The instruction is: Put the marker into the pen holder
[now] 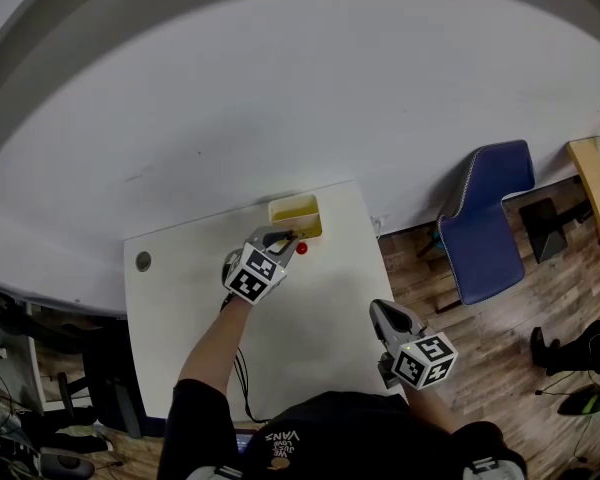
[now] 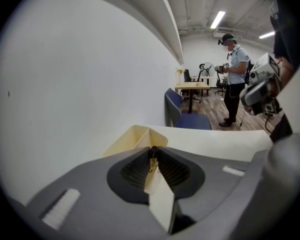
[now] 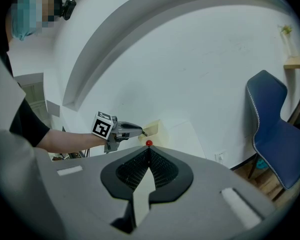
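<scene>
The marker shows only as a short dark stub at the tips of the left gripper, whose jaws are pressed together on it. In the left gripper view the two pads meet, with that small dark bit caught at their far end. How much of the marker is hidden behind the jaws I cannot tell.

The stub points at the pen holder, a yellow open box at the far edge of the white table, against the wall. The left gripper's tips are just beside the holder's near side, not over its opening. A small red round thing lies on the table close to the holder's near right corner and to the right of the gripper's tips.

The right gripper is well apart from all this, at the table's near right corner. Its jaws are closed together with nothing between them, and it points toward the red thing and the holder.

A blue chair stands on the wood floor to the right of the table.
</scene>
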`<state>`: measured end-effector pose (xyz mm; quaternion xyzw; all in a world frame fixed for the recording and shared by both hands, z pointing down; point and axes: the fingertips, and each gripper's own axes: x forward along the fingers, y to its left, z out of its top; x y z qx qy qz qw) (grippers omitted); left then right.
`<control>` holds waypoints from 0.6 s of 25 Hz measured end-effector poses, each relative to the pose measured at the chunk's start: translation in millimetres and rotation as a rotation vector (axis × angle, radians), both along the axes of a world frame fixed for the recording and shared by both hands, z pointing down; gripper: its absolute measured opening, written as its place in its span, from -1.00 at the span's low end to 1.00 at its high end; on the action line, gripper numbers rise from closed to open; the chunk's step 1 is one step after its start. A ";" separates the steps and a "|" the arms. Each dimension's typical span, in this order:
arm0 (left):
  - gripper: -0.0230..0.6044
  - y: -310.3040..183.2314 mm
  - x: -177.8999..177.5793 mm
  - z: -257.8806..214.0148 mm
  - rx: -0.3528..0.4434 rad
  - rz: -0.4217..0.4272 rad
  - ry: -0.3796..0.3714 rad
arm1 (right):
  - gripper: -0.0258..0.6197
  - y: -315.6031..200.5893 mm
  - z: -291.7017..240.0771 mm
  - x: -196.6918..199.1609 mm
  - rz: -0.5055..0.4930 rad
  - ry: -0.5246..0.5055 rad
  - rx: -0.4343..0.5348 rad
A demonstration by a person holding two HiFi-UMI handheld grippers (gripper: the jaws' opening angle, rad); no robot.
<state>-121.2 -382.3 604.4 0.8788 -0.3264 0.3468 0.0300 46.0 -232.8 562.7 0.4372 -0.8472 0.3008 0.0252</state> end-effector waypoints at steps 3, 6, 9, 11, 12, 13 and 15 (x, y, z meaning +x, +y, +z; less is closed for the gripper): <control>-0.61 1.6 2.0 3.6 0.007 0.012 -0.024 | -0.92 0.3 -0.2 -0.5 -0.001 0.001 0.001; -0.61 2.4 4.5 5.2 0.013 0.017 -0.044 | -0.92 0.9 -0.5 0.0 -0.003 -0.001 0.001; -0.61 2.8 6.6 6.4 0.017 0.022 -0.057 | -0.92 1.5 -0.4 1.0 -0.005 0.001 0.002; -0.61 2.3 6.8 6.8 0.018 0.020 -0.058 | -0.92 1.7 -0.9 1.5 -0.005 0.001 0.004; -0.61 1.8 6.6 7.0 0.019 0.018 -0.058 | -0.92 1.7 -1.2 1.7 -0.005 0.001 0.005; -0.61 1.3 6.4 7.3 0.019 0.017 -0.059 | -0.92 1.6 -1.6 1.9 -0.005 0.001 0.006; -0.61 1.2 6.3 7.5 0.022 0.016 -0.063 | -0.92 1.7 -2.2 2.3 -0.003 -0.001 0.008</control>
